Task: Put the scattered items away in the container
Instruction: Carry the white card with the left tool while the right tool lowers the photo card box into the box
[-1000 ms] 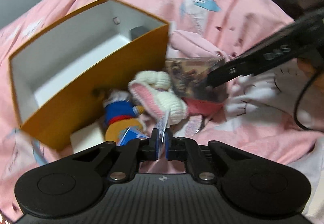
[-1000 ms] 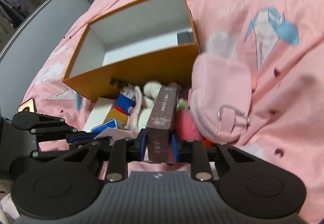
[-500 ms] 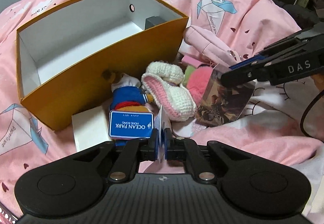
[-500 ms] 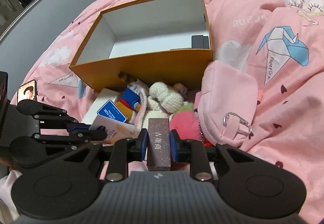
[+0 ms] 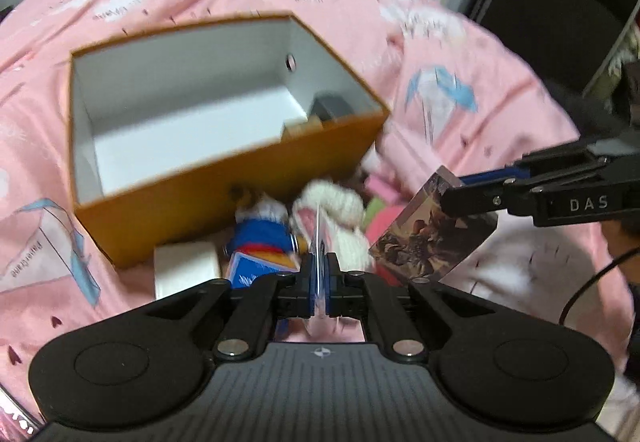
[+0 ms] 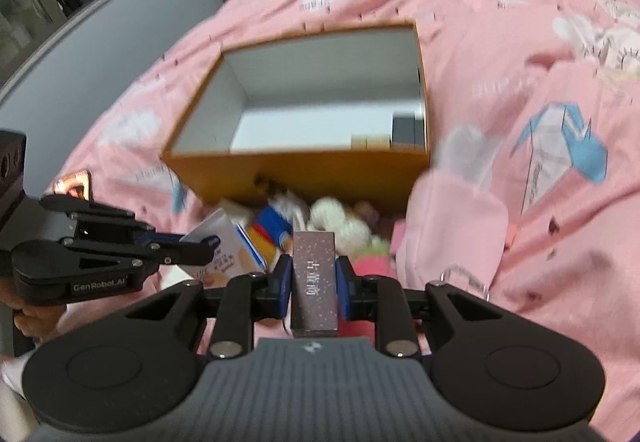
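Reading "DAS" in white, a label is being shown on the side of the right gripper [image 5: 460, 198] in the left wrist view, while "GenRobot.AI" is being displayed on the body of the left gripper [image 6: 200, 254] in the right wrist view. Chinese characters are being carried on the narrow brown spine of the card box [image 6: 315, 278], but they are too blurred to be read. "Paper Crane" is being shown beside an origami bird printed on the pink duvet [image 5: 440, 42].

The card box is being clamped between the right gripper's blue pads, which are set narrowly against its two broad faces; its long axis is being kept along the fingers, pointing away toward the orange box [image 6: 304, 170], with the spine facing up. In the left wrist view its picture-printed face [image 5: 432, 238] is being held tilted, clear of the bedding.

A thin white packet [image 6: 218, 254] is being pinched edge-on by the left gripper, whose pads are pressed almost together; its print cannot be read.

The orange box is being left open on the duvet beyond both grippers, with the remaining heap lying against its near wall: a plush doll in blue [image 5: 260, 234], a knitted white and pink toy [image 5: 340, 210] and a small white box [image 5: 184, 270]. A pink pouch [image 6: 456, 226] is lying to the right of the heap.
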`<state>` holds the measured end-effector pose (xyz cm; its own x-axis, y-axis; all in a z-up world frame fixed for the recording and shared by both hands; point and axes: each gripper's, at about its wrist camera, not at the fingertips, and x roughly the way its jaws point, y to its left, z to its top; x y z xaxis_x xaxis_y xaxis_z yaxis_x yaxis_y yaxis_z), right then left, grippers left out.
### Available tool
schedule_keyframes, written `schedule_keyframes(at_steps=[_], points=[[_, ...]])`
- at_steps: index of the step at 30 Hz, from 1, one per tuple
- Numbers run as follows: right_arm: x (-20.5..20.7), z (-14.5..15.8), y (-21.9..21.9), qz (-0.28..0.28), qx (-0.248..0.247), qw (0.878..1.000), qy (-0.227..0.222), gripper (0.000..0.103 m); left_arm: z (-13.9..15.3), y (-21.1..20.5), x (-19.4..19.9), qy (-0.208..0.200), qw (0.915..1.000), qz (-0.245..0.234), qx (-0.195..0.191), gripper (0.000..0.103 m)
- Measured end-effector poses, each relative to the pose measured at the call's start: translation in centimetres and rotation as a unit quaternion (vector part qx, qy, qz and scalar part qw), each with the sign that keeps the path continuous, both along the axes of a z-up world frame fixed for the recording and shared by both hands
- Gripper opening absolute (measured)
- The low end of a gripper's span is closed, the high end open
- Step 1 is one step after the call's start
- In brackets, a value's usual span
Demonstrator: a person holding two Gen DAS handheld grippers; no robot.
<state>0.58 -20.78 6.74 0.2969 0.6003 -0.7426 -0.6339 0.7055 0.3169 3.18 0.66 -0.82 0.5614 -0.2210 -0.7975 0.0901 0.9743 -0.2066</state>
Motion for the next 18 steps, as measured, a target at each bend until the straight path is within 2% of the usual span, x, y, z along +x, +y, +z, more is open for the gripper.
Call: schedule_keyframes(at_steps=[4,11,15,18], points=[[1.1,2.3,0.1,-0.013,0.037,0.999,-0.022,0.025,2.7,1.4,0.6,-0.040,0.9985,0.028,-0.026,0.004],[3.8,5.5,1.8,-0.033,0.100,0.993,-0.058,0.025,6.8,3.4,2.7,-0.119,0.9901,0.068,-0.030,0.004],[5.5,5.7,3.5,-0.044,0.109,0.991,-0.067,0.025,7.8,4.3,4.5,-0.149,0.9843,0.091,-0.023,0.004],[6.9,4.6,5.2,-0.054,0.104,0.991,-0.064,0.025,7.2,4.7,6.1,-0.161,0.9807,0.111,-0.010,0.004]])
